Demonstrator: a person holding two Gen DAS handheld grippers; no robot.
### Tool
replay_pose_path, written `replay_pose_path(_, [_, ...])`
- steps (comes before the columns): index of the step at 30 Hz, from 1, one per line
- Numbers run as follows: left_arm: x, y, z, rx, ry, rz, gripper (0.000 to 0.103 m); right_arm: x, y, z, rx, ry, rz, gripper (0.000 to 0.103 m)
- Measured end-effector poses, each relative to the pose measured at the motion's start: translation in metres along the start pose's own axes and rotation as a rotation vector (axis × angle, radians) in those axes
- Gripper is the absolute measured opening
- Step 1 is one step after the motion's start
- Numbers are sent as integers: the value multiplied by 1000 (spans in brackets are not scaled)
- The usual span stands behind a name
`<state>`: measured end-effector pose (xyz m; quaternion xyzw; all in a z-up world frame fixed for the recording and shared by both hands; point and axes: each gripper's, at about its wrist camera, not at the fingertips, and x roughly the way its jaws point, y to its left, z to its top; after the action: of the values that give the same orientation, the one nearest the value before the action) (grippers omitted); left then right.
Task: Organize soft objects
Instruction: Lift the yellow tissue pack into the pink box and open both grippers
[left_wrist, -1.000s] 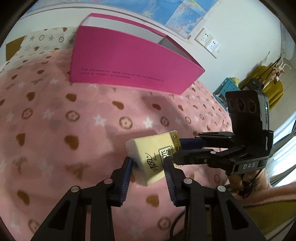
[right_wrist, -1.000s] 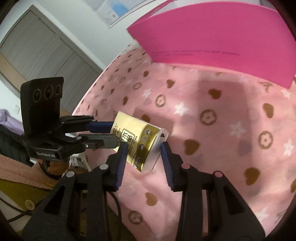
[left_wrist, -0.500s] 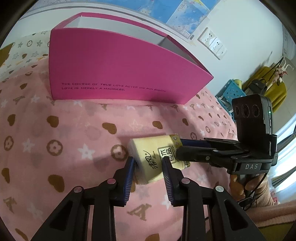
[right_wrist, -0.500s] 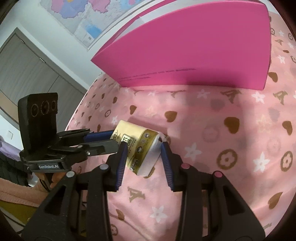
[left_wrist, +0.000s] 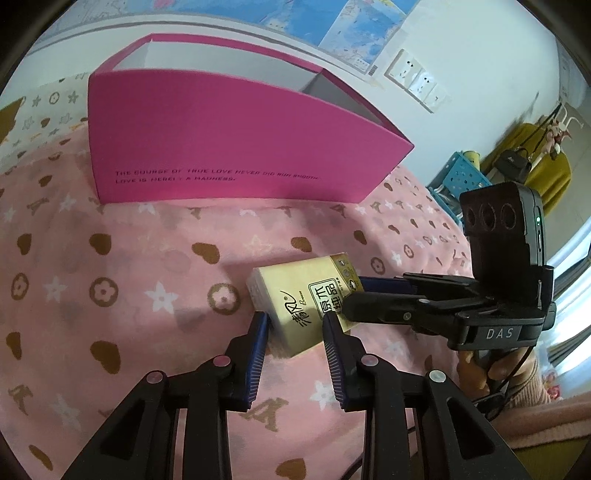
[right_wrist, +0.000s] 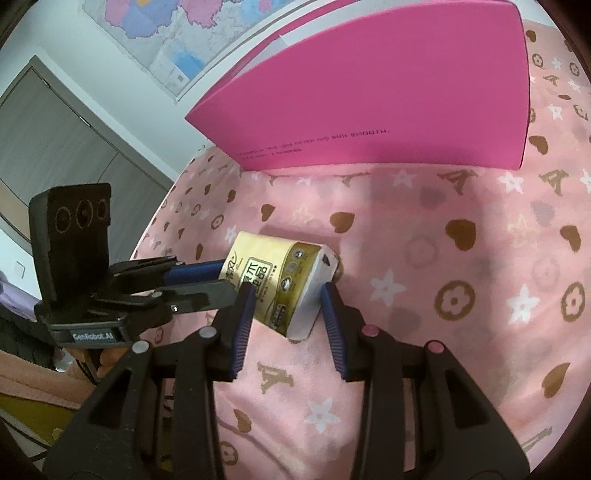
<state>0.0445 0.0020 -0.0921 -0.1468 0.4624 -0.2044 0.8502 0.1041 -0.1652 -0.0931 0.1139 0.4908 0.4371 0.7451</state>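
A pale yellow tissue pack (left_wrist: 295, 295) with gold print is held just above the pink patterned blanket (left_wrist: 110, 258), gripped from two sides. My left gripper (left_wrist: 293, 321) is shut on its near end, blue pads pressing both faces. From the right, my right gripper (left_wrist: 354, 297) clamps the printed end. In the right wrist view the tissue pack (right_wrist: 273, 266) sits tilted between the right gripper (right_wrist: 288, 291) pads, with the left gripper (right_wrist: 225, 280) holding its left end. An open-topped pink box (left_wrist: 240, 147) stands beyond the pack, also seen as the pink box (right_wrist: 388, 103).
The blanket (right_wrist: 461, 258) covers a soft bed surface. A wall with maps and sockets (left_wrist: 417, 77) rises behind the box. A blue crate (left_wrist: 461, 173) and yellow clothing stand off the bed at right. A person's hand (left_wrist: 476, 373) holds the right gripper.
Both grippers carried the tissue pack toward the pink box, which now looks larger and squarer in both views. The left jaws narrowed slightly on the pack.
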Motion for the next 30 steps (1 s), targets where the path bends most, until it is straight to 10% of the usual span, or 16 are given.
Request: replay_pose_path(30, [-41,-14,42,67,-135,24,30,-32,28,37,-120,-117,-29,40])
